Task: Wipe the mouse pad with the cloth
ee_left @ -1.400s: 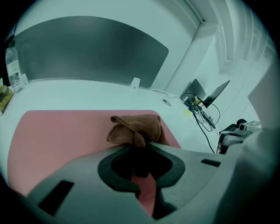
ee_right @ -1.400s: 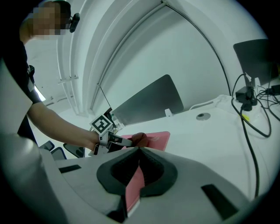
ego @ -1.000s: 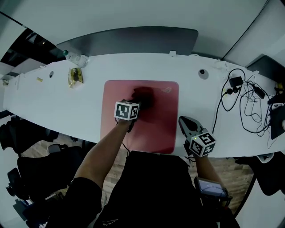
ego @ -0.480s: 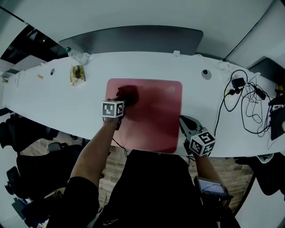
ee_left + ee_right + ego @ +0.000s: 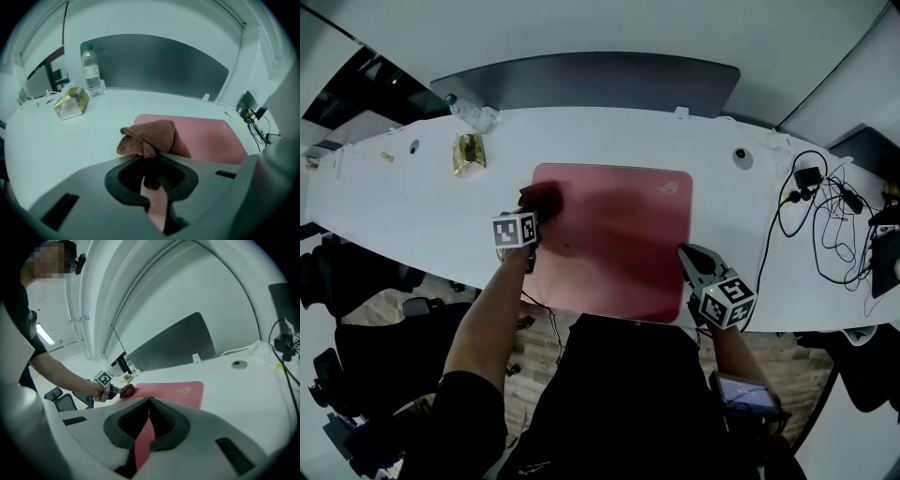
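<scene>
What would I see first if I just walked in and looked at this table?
Probably the big red mouse pad, lying in the middle of the white table. Next comes the brown cloth, squeezed in the left gripper at the pad's far left corner. A tangle of black cables lies at the table's right end.

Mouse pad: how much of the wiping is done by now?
Done: within the last second the cloth swept from the mouse pad's middle to its far left corner. In hand: the left gripper, shut on the cloth, holds it there; the right gripper rests shut at the near right edge. Left: probably the near and right parts, though the surface shows no marks either way.
</scene>
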The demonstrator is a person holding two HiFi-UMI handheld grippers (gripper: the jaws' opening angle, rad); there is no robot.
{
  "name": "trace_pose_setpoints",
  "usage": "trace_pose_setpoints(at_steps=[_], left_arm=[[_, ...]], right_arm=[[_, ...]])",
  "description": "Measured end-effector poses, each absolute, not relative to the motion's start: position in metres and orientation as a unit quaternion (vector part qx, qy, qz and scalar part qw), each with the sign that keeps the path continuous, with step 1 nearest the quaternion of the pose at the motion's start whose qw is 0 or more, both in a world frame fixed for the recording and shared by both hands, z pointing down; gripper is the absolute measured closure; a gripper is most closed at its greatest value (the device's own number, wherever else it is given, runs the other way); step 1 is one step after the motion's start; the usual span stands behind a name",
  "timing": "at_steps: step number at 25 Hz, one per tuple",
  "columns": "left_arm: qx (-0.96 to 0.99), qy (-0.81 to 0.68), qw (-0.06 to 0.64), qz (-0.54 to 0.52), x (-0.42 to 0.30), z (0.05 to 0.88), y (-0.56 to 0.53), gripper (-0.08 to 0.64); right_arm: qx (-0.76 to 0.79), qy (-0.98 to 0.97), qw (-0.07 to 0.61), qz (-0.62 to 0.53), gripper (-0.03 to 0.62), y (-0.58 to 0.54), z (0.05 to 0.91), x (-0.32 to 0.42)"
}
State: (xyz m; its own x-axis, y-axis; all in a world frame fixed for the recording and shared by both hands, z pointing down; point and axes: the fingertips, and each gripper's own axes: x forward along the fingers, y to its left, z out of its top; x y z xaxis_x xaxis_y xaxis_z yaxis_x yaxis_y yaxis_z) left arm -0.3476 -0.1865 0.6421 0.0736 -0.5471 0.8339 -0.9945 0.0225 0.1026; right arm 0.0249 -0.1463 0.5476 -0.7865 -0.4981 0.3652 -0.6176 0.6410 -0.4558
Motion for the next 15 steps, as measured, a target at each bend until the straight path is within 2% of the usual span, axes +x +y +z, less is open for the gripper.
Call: trace_pose_setpoints(at_steps=[4,11,15], left_arm=[[0.61,-0.634,0.369,0.301,-0.377,0.637,-0.18,0.503],[0.596,-0.693,0.293,0.28,-0.414,0.588,-0.193,0.503],[0.597,-0.7,0.275,0.28,-0.417,0.581,-0.21,0.503]], right_arm=[[0.308,-0.9,0.105,0.289,0.566,-0.146,0.546,0.019],[0.307,-0.901,0.101,0.29,0.566,-0.149,0.546,0.01],[0.311,-0.899,0.101,0.292,0.566,-0.147,0.546,0.011]])
